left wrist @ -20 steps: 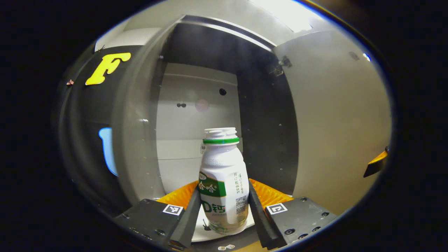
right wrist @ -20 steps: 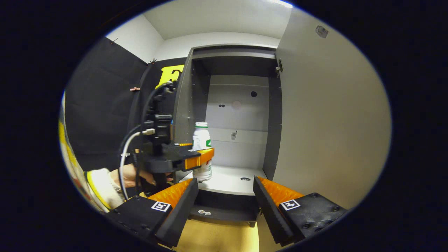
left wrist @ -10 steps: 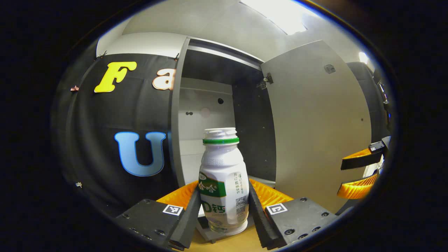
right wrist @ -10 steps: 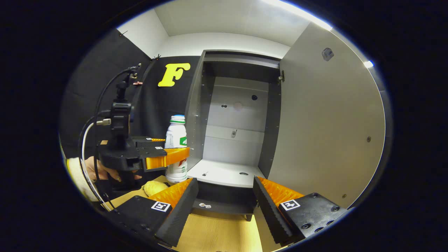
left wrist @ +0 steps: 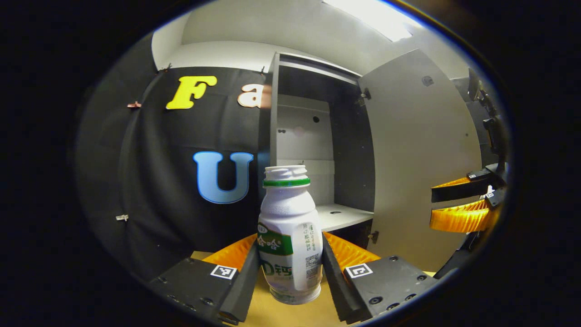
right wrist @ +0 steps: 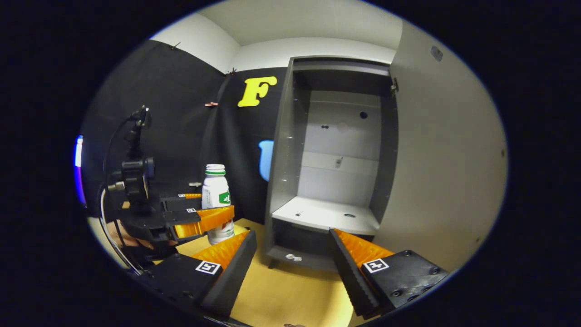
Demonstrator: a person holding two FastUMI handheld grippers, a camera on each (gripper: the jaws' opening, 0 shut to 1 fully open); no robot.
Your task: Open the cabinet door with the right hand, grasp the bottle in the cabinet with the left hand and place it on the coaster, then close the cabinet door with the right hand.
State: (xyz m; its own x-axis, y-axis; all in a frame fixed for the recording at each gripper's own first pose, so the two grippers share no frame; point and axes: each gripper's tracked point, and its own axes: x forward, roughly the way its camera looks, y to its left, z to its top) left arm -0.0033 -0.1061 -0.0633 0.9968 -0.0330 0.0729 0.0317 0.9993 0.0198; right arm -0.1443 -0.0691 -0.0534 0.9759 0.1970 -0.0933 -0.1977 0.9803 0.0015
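Bottle held clear of the open cabinet

The left gripper (left wrist: 290, 272) fingers clamp the upright bottle (left wrist: 289, 236) above the counter (right wrist: 290, 290), left of the cabinet (right wrist: 336, 150); its door (right wrist: 449, 150) stands open. The right gripper (right wrist: 292, 268) fingers are spread, holding nothing.

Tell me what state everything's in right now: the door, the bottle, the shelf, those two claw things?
Cabinet door: swung wide open.
Bottle: upright, capped, held outside the cabinet above the wooden table.
Cabinet shelf: no bottle on it.
Left gripper: shut on the bottle, both fingers pressing its sides.
Right gripper: open, holding nothing, in front of the cabinet.
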